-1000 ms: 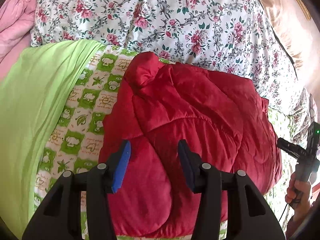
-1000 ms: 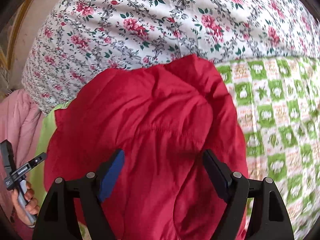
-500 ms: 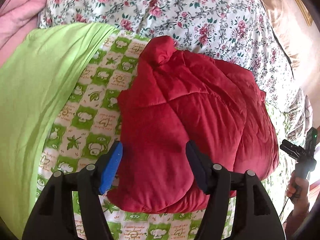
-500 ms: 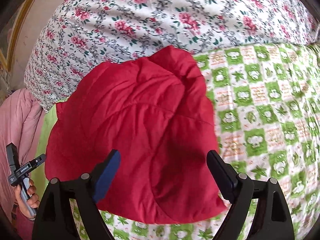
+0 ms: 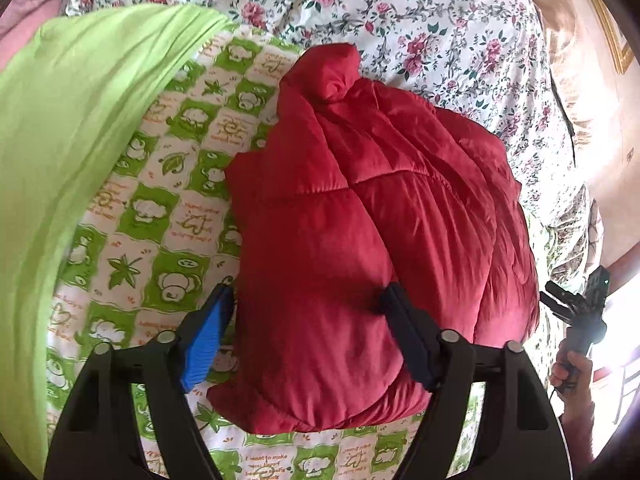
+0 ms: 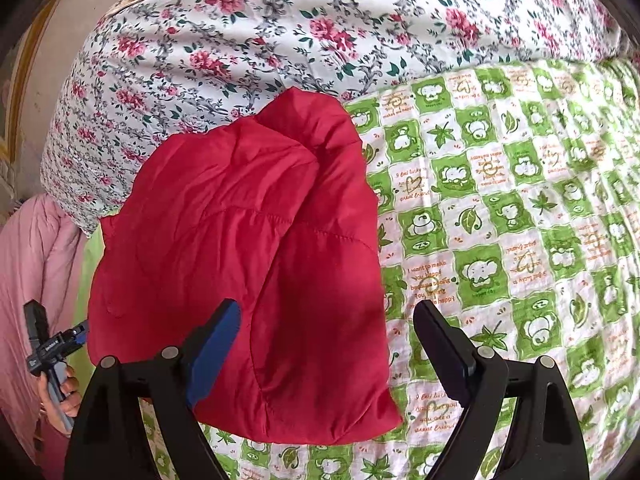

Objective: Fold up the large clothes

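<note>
Green-and-white checked bedding (image 5: 168, 216) with little cartoon animals, leaves and orange lettering covers the bed under my claws; its weave looks thin and slightly crinkled. Behind it, across the top of both views, bulges a puffy quilt (image 6: 280, 40) printed with pink roses and grey vines on white. A smooth lime-green sheet (image 5: 68, 128) drapes down the left side of the left view, and a soft pink blanket (image 6: 32, 264) fills the left edge of the right view. Pale wall (image 5: 600, 120) shows at the upper right of the left view.

The red jacket (image 5: 360, 232) lies on the checked bedding, bundled into a plump, rounded heap. It is padded and quilted, with stitched seams crossing it, a faint sheen, and fine wrinkles; a rolled knob of fabric sticks up at its top end. In the right view it sits at centre left, its lower hem flat on the bedding.

My left claw (image 5: 306, 300) is opening; its blue pad (image 5: 204, 344) stands clear at the jacket's left edge, while the dark pad dents the fabric, so the jacket sits between the fingers without being clamped. My right claw (image 6: 326, 316) is spread wide: the blue finger hangs over the red fabric, the black one over bare bedding, neither pinching anything.

Each view catches the other handle, held in a hand (image 5: 572, 372) at the frame's edge.
</note>
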{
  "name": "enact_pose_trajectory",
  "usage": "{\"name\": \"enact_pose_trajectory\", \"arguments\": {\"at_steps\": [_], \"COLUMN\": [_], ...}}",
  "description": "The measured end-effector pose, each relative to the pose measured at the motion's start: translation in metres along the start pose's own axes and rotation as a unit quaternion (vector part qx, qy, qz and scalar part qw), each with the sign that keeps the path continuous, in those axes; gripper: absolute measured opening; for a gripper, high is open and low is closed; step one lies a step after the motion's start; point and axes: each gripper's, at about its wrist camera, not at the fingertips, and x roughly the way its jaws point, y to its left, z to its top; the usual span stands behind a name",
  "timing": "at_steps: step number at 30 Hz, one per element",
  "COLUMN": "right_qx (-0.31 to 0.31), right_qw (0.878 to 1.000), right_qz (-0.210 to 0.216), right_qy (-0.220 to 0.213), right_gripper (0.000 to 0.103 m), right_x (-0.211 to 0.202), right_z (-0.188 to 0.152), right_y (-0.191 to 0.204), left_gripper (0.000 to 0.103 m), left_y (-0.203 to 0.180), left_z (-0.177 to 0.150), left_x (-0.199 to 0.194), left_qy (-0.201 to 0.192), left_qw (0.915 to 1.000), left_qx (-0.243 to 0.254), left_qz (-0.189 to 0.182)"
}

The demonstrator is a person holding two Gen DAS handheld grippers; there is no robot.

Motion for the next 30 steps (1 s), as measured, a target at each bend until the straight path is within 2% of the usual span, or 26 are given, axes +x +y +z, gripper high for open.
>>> {"name": "enact_pose_trajectory", "arguments": {"at_steps": [6, 11, 14, 18, 21, 28, 29, 30], "right_qx": [0.04, 0.085, 0.09, 0.074, 0.069, 0.056, 0.053, 0.051], "right_qw": [0.998, 0.988, 0.984, 0.983, 0.984, 0.979, 0.977, 0.975], "right_qz": [0.042, 0.113, 0.143, 0.152, 0.15, 0.171, 0.178, 0.184], "right_qy": [0.029, 0.059, 0.063, 0.068, 0.074, 0.097, 0.105, 0.111], "right_gripper": [0.091, 0.095, 0.102, 0.103, 0.103, 0.101, 0.099, 0.09], "right_x": [0.028, 0.059, 0.071, 0.077, 0.082, 0.095, 0.098, 0.101], "right_z": [0.008, 0.013, 0.014, 0.018, 0.019, 0.023, 0.022, 0.021], "right_y": [-0.03, -0.056, -0.06, -0.053, -0.049, -0.031, -0.026, -0.022], "left_gripper": [0.085, 0.09, 0.096, 0.103, 0.103, 0.101, 0.099, 0.094], "left_y": [0.006, 0.009, 0.009, 0.009, 0.009, 0.003, 0.0, -0.001], "left_z": [0.004, 0.01, 0.012, 0.014, 0.014, 0.015, 0.015, 0.016], "left_x": [0.015, 0.03, 0.04, 0.053, 0.063, 0.067, 0.068, 0.067], "left_qy": [0.018, 0.031, 0.04, 0.051, 0.055, 0.054, 0.054, 0.053], "left_qw": [0.999, 0.997, 0.9953, 0.9922, 0.9892, 0.9893, 0.9896, 0.9898], "left_qx": [-0.011, -0.025, -0.031, -0.045, -0.059, -0.048, -0.044, -0.041], "left_qz": [-0.039, -0.066, -0.082, -0.104, -0.122, -0.126, -0.126, -0.126]}}
